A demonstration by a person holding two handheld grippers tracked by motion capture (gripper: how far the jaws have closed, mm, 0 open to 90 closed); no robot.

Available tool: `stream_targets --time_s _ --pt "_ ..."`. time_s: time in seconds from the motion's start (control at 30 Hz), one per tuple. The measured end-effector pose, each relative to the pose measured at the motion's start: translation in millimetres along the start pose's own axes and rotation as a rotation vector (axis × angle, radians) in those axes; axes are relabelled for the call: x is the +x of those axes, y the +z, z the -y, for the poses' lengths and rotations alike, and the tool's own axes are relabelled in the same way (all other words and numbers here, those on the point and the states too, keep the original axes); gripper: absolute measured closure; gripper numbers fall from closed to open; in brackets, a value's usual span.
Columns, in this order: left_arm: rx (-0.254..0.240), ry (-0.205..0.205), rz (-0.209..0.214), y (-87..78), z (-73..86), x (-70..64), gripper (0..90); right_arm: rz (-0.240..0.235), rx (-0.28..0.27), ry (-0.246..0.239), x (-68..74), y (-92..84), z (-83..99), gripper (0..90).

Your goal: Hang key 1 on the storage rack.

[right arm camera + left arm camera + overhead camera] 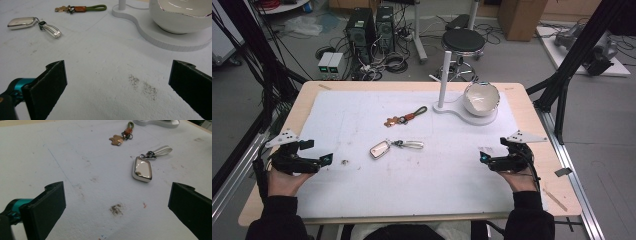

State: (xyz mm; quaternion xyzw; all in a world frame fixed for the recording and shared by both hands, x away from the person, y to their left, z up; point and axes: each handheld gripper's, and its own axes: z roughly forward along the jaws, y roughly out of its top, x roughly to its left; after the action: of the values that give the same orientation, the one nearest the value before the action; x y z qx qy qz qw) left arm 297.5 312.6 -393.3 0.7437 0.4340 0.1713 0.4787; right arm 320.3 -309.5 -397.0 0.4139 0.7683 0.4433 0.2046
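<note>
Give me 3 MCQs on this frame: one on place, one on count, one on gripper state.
1. Where does the white bowl sit?
A. on the white stand's base
B. on the bare white mat
C. between the left gripper's jaws

2. How many key rings lie on the mat?
A. one
B. two
C. four

3. How do the jaws of the left gripper stand?
A. shut on the silver key fob
B. shut on nothing
C. open, nothing between them

Key:
1 A: the bowl rests on the round end of the base, beside the post.
2 B: the silver key fob with its white strap, and the green-loop key ring with a copper tag.
3 C: in the left gripper view the jaws stand wide apart over bare mat.
</note>
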Motion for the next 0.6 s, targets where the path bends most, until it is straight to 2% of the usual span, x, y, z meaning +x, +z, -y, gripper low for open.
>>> stream_targets --time_s 0.23,0.37,0.47,0.6 --pt "0.013 -0.003 -0.003 3.5 -1.2 0.7 1.7 0.002 0.011 -0.001 1.9 3.3 0.4 0.8" --pt "0.025 -0.001 0.014 6.4 -3.5 -0.4 1.8 0.003 0.011 0.001 2.2 4.4 0.1 0.7" --pt "0.051 0.02 0.02 12.4 -7.9 -3.6 1.7 -0.001 0.004 0.006 0.4 4.4 -0.3 0.8" --pt "0.074 0.022 0.042 18.4 -12.8 -3.7 1.8 0.003 0.001 0.016 -0.2 4.2 -0.6 0.8"
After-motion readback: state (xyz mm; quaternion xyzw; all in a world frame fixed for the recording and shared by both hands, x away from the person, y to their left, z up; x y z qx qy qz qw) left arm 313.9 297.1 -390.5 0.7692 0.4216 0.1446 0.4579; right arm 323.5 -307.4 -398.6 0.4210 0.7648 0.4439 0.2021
